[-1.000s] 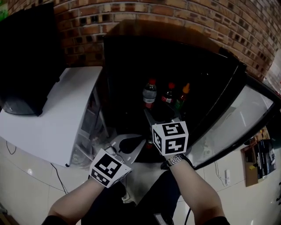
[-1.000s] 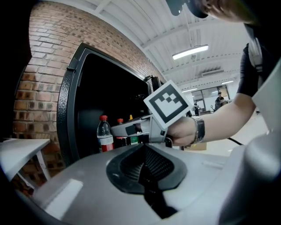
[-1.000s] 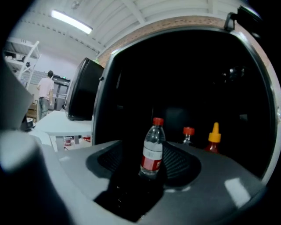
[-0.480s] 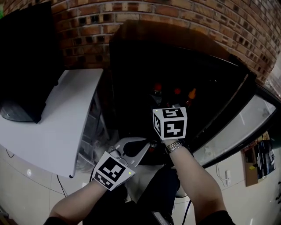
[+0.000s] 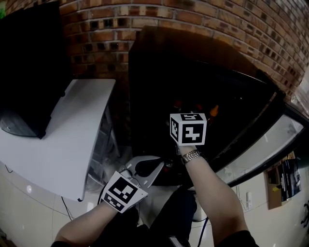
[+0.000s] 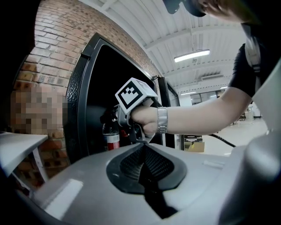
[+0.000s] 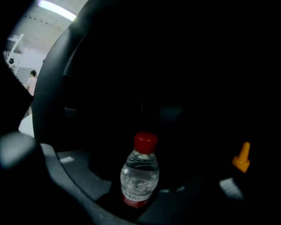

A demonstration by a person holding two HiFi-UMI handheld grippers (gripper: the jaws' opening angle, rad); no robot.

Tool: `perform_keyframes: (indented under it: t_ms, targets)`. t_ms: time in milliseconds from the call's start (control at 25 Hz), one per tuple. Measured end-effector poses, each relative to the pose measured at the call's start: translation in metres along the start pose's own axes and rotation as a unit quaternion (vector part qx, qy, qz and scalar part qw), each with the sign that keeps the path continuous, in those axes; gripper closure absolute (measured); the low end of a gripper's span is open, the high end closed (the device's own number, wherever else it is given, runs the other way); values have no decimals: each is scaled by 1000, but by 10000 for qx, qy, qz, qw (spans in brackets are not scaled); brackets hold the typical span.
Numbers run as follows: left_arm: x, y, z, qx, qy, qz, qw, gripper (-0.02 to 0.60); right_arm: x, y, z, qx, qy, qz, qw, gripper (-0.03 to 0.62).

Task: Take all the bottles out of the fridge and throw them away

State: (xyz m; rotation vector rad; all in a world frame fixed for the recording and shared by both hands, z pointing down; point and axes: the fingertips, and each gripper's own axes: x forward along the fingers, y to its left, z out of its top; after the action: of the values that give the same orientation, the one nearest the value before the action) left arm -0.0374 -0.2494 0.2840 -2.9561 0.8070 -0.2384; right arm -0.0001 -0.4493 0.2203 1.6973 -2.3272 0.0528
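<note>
A clear water bottle [image 7: 139, 173] with a red cap stands upright in the dark fridge [image 5: 159, 53], low between the jaws of my right gripper [image 7: 145, 178]. Those jaws have just been closing around it, and a thin dark gap still shows beside the left pad [image 7: 74, 171]. In the head view only its marker cube [image 5: 187, 129] shows, reaching into the fridge. An orange-capped bottle [image 7: 242, 158] stands to the right, its orange cap [image 5: 214, 111] showing above the cube. My left gripper [image 5: 159, 165] hangs low outside the fridge, shut and empty. The red-labelled bottle [image 6: 112, 137] shows past it.
The fridge's glass door [image 5: 263, 140] stands open to the right. A white cabinet top [image 5: 58, 130] lies left of the fridge with a black object [image 5: 29, 62] on it. A brick wall [image 5: 203, 14] runs behind.
My right gripper has pushed deeper into the fridge. Its cube and the dark interior now hide most of the bottles in the head view. The left gripper has barely shifted.
</note>
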Motion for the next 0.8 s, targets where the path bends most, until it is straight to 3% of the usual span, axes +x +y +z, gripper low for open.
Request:
perform_keyframes:
  t_ms: [360,800]
  targets:
    - [-7,-10,4,20,-58,-4,10000,577,-33,9,5,-53,-236,46,9997,430]
    - [-23,-55,18,-63,-255,176,9995,577,-133,27,-7,-255,-304,318,9987,431]
